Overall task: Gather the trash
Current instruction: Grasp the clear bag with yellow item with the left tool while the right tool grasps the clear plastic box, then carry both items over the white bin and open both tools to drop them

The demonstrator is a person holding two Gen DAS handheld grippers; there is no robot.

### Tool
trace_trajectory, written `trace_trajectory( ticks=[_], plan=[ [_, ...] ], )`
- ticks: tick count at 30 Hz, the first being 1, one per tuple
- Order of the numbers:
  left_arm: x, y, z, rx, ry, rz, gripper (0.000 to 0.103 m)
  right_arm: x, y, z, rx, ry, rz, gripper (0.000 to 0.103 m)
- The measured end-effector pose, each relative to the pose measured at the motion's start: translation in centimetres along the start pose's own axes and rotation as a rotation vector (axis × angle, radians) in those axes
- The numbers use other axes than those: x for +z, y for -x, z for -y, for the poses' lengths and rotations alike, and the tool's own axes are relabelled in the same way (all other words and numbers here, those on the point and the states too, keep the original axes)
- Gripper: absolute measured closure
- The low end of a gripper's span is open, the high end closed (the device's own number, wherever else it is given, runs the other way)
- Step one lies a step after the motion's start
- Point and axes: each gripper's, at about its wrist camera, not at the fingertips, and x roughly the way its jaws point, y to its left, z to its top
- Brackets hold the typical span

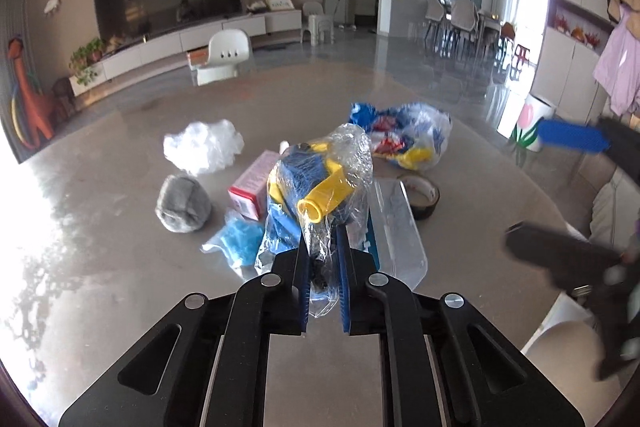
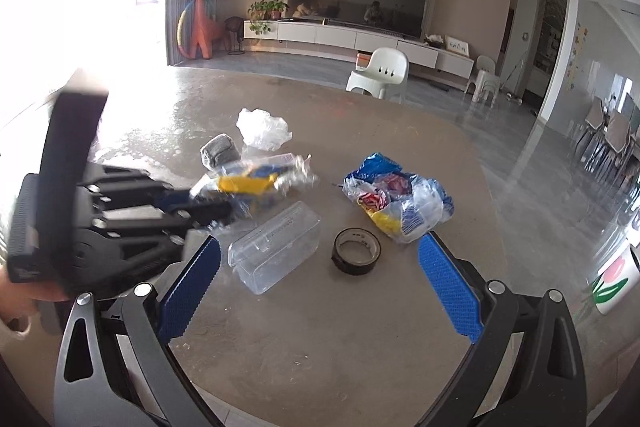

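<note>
My left gripper (image 1: pixel 323 247) is shut on a clear plastic bag with blue and yellow contents (image 1: pixel 316 183), held above the table; the same bag (image 2: pixel 256 183) shows at the left of the right wrist view. My right gripper (image 2: pixel 320 287) is wide open and empty, low over the table's near side, in front of a clear plastic box (image 2: pixel 276 247) and a black tape roll (image 2: pixel 356 251). A blue, red and yellow wrapper bag (image 2: pixel 396 203) lies beyond the tape. A white crumpled bag (image 1: pixel 204 147), a grey ball (image 1: pixel 183 203), a pink box (image 1: pixel 254 185) and a blue-filled packet (image 1: pixel 238 241) lie on the table.
The grey table (image 2: pixel 328 339) ends in a curved far edge (image 2: pixel 460 131). A white chair (image 2: pixel 380 71) stands behind it. A white bin with a tulip print (image 2: pixel 612 279) stands on the floor at the right. The left gripper's body (image 2: pixel 100 223) is close on the left.
</note>
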Motion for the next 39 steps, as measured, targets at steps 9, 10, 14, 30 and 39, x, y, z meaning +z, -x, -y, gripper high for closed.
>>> trace_trajectory(
  ticks=[9, 10, 14, 30, 39],
  plan=[
    [0.8, 4.3, -2.1, 0.063, 0.025, 0.044, 0.093, 0.5, -2.9, -3.5, 0.047, -0.035, 0.022, 0.005],
    [0.8, 4.5, -2.3, 0.070, 0.027, 0.046, 0.093, 0.6, -3.1, -3.9, 0.048, -0.027, 0.029, 0.005],
    [0.3, 5.2, -3.5, 0.097, 0.033, 0.047, 0.093, 1.0, -4.4, -4.9, 0.045, -0.020, 0.032, 0.005],
    [-0.2, 6.0, -4.3, 0.113, 0.056, 0.060, 0.093, -0.7, -7.0, -3.7, 0.054, -0.186, -0.103, 0.065],
    [0.4, 6.9, -3.1, 0.099, 0.048, 0.083, 0.093, 0.3, -2.2, -2.4, 0.058, -0.173, -0.044, 0.070]
  ],
)
